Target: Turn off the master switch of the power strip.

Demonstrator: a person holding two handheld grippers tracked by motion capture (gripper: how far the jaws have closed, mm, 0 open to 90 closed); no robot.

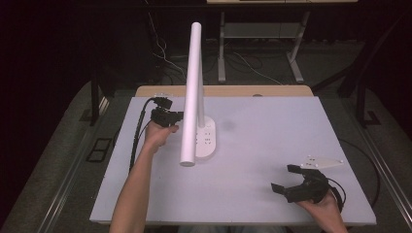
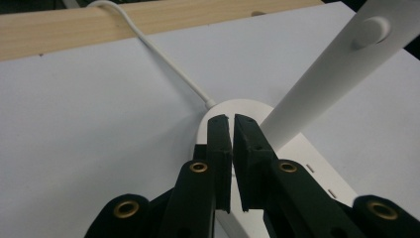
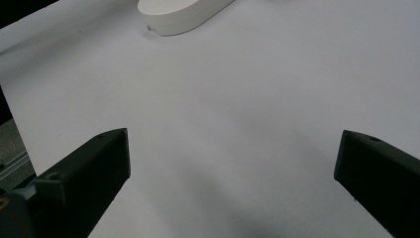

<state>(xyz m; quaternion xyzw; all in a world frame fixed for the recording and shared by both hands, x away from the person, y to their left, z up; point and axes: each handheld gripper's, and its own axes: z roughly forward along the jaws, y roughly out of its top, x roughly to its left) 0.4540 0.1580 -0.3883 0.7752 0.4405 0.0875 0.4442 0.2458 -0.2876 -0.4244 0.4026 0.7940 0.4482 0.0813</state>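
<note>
A white desk lamp stands left of the table's middle, with an oval base [image 1: 208, 141] and a long tube head [image 1: 193, 92] slanting toward me. My left gripper [image 1: 179, 116] hovers just left of the lamp. In the left gripper view its jaws [image 2: 232, 119] stand almost together with nothing between them, over the back of the base [image 2: 317, 171] and beside the foot of the lamp's stem [image 2: 322, 79]. Whether they touch the lamp I cannot tell. My right gripper [image 1: 283, 177] rests near the front right with its jaws wide apart [image 3: 235, 136] over bare table.
The lamp's white cable [image 2: 163, 54] runs from the base to the far edge over a wooden strip [image 1: 228, 91]. The white table top [image 1: 282, 121] spreads between the lamp and the right gripper. Table legs and loose cords stand on the floor behind.
</note>
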